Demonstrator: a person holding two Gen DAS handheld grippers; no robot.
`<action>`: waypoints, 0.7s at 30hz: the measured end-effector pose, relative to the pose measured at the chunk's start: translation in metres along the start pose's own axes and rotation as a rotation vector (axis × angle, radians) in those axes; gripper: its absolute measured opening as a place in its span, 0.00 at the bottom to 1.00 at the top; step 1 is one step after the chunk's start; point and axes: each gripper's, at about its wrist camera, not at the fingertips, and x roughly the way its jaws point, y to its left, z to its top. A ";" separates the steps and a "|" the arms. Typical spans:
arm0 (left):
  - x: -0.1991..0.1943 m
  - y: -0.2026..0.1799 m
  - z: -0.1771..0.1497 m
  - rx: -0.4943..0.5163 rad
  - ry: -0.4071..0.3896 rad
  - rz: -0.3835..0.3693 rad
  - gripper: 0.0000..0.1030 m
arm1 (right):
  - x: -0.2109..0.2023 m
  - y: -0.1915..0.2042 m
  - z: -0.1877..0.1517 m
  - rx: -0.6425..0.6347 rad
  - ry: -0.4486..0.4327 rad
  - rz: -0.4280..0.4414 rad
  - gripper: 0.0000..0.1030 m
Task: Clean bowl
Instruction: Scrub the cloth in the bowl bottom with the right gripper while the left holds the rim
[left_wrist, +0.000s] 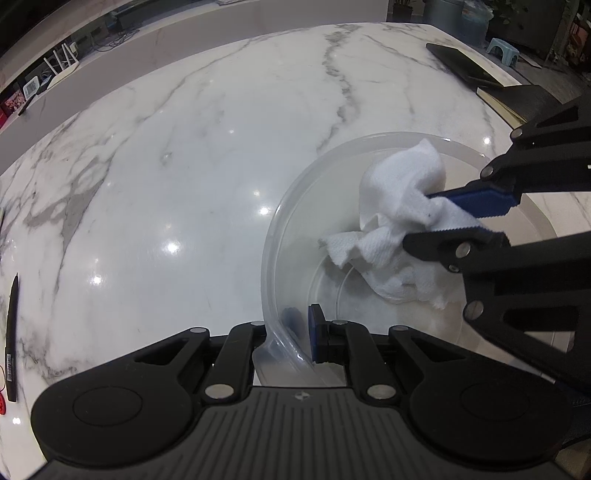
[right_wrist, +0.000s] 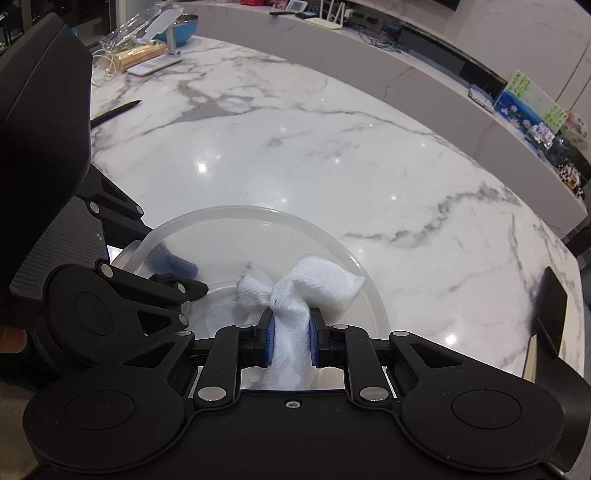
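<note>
A clear plastic bowl (left_wrist: 295, 192) sits on the white marble table (left_wrist: 166, 166). My left gripper (left_wrist: 291, 332) is shut on the bowl's near rim, one blue pad inside the wall and one outside. My right gripper (right_wrist: 290, 339) is shut on a crumpled white cloth (right_wrist: 314, 288) and holds it inside the bowl (right_wrist: 258, 225). In the left wrist view the right gripper (left_wrist: 439, 218) comes in from the right with the cloth (left_wrist: 399, 206) hanging over the bowl's floor. In the right wrist view the left gripper (right_wrist: 177, 273) grips the bowl's left rim.
A black pen (left_wrist: 11, 332) lies at the table's left edge. A dark tablet (left_wrist: 461, 64) and a notebook (left_wrist: 517, 99) lie at the far right. A phone stand (right_wrist: 162, 33), a blue bowl (right_wrist: 184, 26) and a second pen (right_wrist: 114, 110) sit at the far left of the right wrist view.
</note>
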 end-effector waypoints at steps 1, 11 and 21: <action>0.000 0.001 0.000 -0.001 0.000 -0.001 0.09 | 0.000 0.001 0.000 -0.002 0.002 0.002 0.15; 0.000 0.001 0.000 -0.002 0.001 -0.002 0.09 | 0.009 0.008 -0.004 -0.015 0.059 0.028 0.15; -0.001 0.003 -0.001 -0.010 0.005 -0.010 0.09 | 0.016 0.010 -0.005 0.005 0.107 0.083 0.18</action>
